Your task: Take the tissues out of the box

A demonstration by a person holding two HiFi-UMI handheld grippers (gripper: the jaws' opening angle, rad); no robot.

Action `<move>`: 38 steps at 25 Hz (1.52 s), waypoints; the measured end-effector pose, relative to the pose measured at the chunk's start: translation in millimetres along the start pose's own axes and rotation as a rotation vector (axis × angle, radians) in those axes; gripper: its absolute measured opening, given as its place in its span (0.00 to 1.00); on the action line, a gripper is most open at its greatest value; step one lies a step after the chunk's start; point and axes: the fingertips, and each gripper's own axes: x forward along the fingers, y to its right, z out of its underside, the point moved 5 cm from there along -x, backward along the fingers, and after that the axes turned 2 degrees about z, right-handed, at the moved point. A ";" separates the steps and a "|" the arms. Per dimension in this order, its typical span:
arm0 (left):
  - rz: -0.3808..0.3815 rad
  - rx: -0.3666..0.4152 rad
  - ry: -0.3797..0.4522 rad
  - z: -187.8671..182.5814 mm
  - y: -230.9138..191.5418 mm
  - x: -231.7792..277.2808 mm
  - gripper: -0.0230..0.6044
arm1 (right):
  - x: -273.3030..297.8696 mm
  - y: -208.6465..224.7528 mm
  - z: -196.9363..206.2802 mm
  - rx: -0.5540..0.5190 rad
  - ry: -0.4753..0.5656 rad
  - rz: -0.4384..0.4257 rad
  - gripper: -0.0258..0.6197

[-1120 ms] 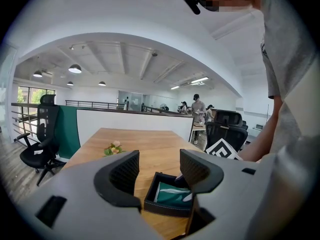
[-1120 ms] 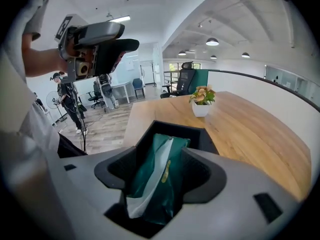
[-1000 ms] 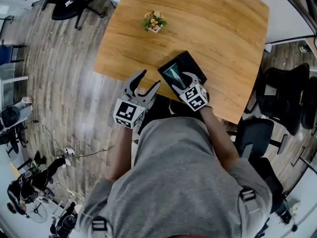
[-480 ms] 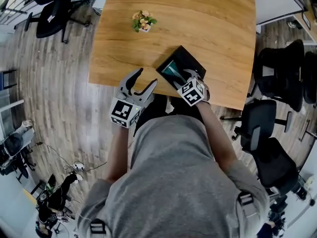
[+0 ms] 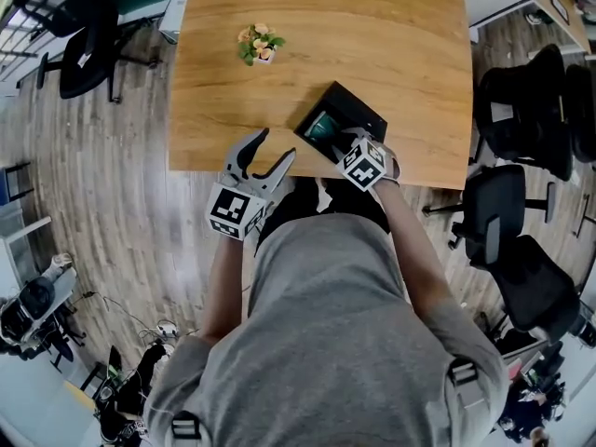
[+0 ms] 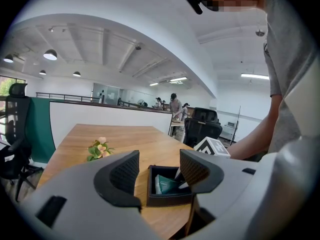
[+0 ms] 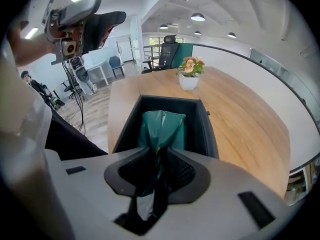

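A black open-topped box (image 5: 360,112) sits near the front edge of the wooden table (image 5: 372,35). Inside it lies a green tissue pack (image 5: 322,126). My right gripper (image 5: 346,142) reaches into the box from the near side. In the right gripper view its jaws are closing, and the pads pinch the near end of the green tissue pack (image 7: 162,121); the pack's far end still lies in the box (image 7: 209,129). My left gripper (image 5: 276,144) hangs open just off the table's front edge, left of the box, with nothing between its fingers. Its own view looks at the box (image 6: 167,200).
A small white pot of flowers (image 5: 258,43) stands on the table's far left. Black office chairs stand right of the table (image 5: 521,91) and at the far left (image 5: 79,26). Wooden floor lies below the table's front edge.
The right gripper's jaws have come together on the green pack in the box. The left gripper has hardly moved. The head view has shifted a little.
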 end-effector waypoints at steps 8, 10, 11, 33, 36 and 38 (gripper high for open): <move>0.015 0.016 0.000 -0.7 -2.0 -3.5 0.44 | -0.6 -1.8 1.3 -0.020 -0.003 0.045 0.12; 0.016 0.016 -0.001 -0.3 -2.9 -5.0 0.44 | -0.8 -2.8 0.8 -0.035 0.001 0.054 0.11; 0.018 0.016 -0.002 -0.2 -3.1 -5.3 0.44 | -1.0 -3.1 0.9 -0.040 0.003 0.057 0.11; 0.067 0.046 0.017 -9.0 -6.1 -0.5 0.44 | -19.2 -1.9 -3.7 -0.025 0.043 0.115 0.05; 0.078 0.053 0.025 -13.0 -4.2 4.7 0.44 | -23.8 -3.2 -4.6 -0.014 0.055 0.127 0.05; 0.088 0.059 0.029 -15.9 -2.3 6.3 0.44 | -29.6 -4.1 -6.4 -0.008 0.065 0.135 0.05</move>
